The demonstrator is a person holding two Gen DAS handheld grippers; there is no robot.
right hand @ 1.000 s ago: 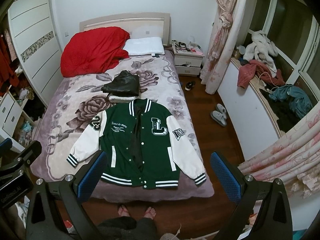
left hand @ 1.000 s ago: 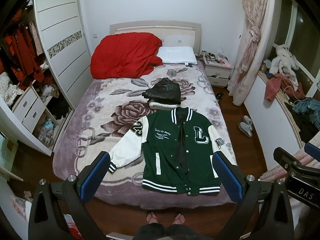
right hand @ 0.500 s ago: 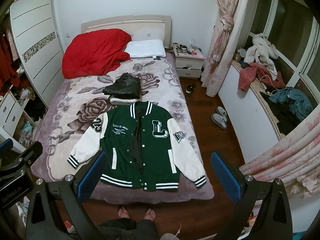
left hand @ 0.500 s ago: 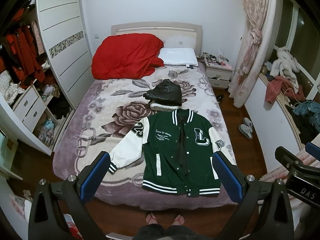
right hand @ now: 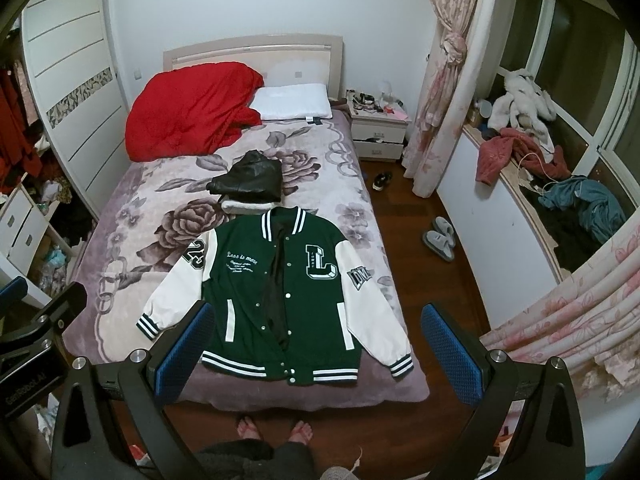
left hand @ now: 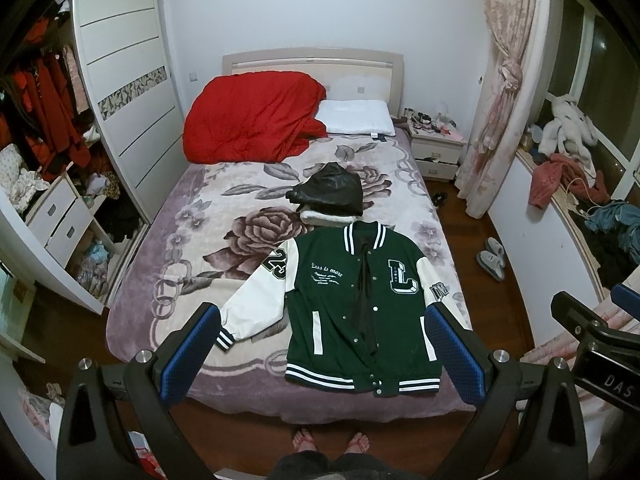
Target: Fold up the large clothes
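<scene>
A green varsity jacket (left hand: 340, 304) (right hand: 256, 292) with white sleeves lies flat, front up, at the foot of the bed, sleeves spread out. Its front is partly unbuttoned and shows dark lining. My left gripper (left hand: 320, 350) hangs high above the foot of the bed, open and holding nothing. My right gripper (right hand: 318, 352) is held beside it at the same height, open and holding nothing as well. Each gripper shows at the edge of the other's view. Bare feet of the person (left hand: 332, 440) stand on the floor at the bed's end.
A folded black leather garment on a white one (left hand: 328, 196) lies mid-bed behind the jacket. Red duvet (left hand: 252, 116) and pillow (left hand: 356, 117) sit at the headboard. An open wardrobe (left hand: 52, 160) stands left; nightstand (left hand: 438, 148), slippers (left hand: 491, 258) and a clothes-strewn window ledge (left hand: 568, 184) are right.
Both views have drifted slightly, so the bed and jacket sit a little lower and further right in frame. The jacket has not moved and both grippers stay open.
</scene>
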